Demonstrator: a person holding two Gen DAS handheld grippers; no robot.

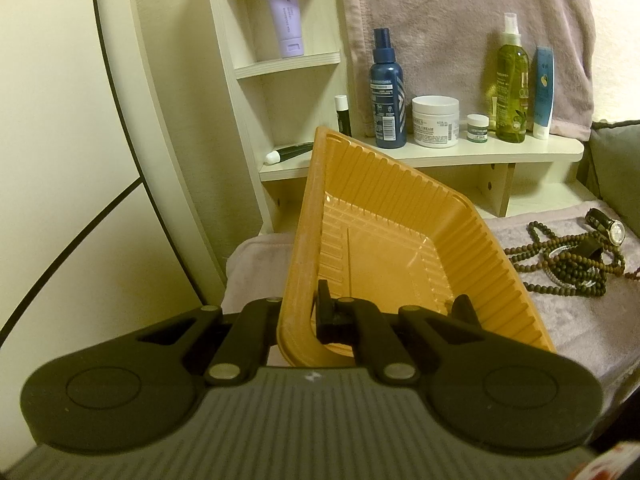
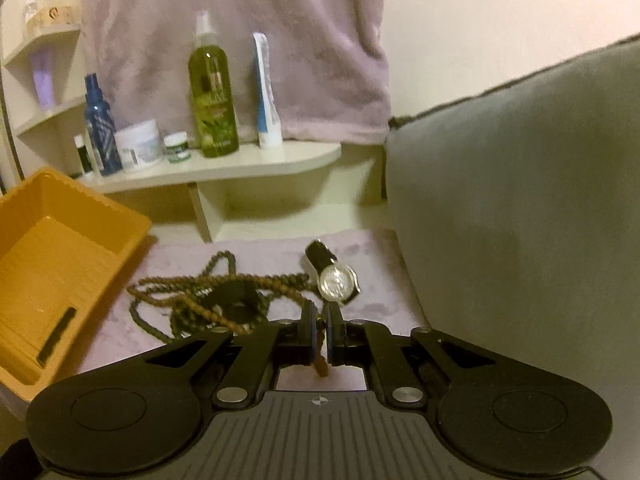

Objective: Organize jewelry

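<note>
Left wrist view: orange tray [image 1: 384, 216] tilted, wall pinched by left gripper [image 1: 298, 316]. Bead strand [image 2: 224, 296] pinched by right gripper [image 2: 319, 334], jaws pressed together.

Orange tray, bead strands and watch on a lilac cloth

A ribbed orange plastic tray [image 1: 384, 240] is seen tilted, one rim raised, its inside holding nothing. To its right a tangle of brown beaded strands [image 2: 208, 296] is spread on the cloth, one strand pinched at the near end. Just beside the beads a wristwatch [image 2: 338, 280] with a black strap and round silver face is laid.
</note>
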